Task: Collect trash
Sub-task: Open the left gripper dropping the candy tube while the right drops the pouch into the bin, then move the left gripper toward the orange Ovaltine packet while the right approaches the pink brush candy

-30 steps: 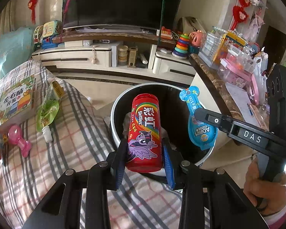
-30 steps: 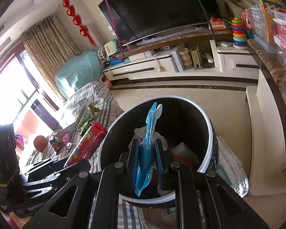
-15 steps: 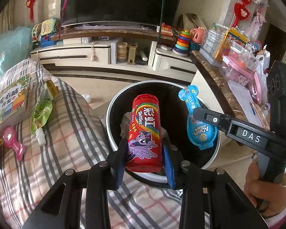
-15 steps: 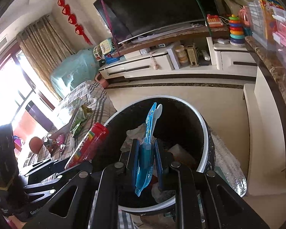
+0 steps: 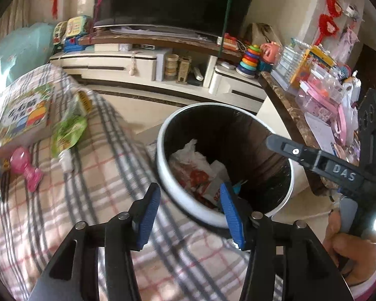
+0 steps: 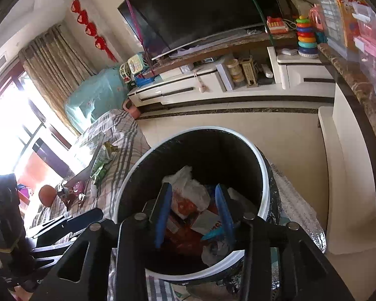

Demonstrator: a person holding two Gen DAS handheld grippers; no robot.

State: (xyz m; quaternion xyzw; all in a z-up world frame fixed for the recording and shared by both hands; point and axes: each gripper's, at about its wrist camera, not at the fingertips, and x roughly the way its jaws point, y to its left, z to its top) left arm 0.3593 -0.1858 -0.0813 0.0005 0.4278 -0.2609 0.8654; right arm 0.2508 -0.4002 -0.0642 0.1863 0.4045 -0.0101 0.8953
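A large dark television [image 5: 173, 0] fills the top centre, standing on a long cream media unit [image 5: 143, 62]. A rainbow stacking-ring toy [image 5: 249, 59] sits at the unit's right end. At left, a plaid blanket [image 5: 92, 175] carries a colourful picture book [image 5: 22, 115] and a pink toy [image 5: 25, 165]. Red knot decorations [image 6: 92, 28] hang upper left in the right wrist view, beside beige curtains [image 6: 55, 60].

A dark television [image 6: 198, 12] is seen above a cream cabinet [image 6: 213, 87]. Beige floor tiles [image 6: 275, 135] are lit from a curtained window [image 6: 10, 125]; red ornaments [image 6: 95, 32] are hung on the wall.
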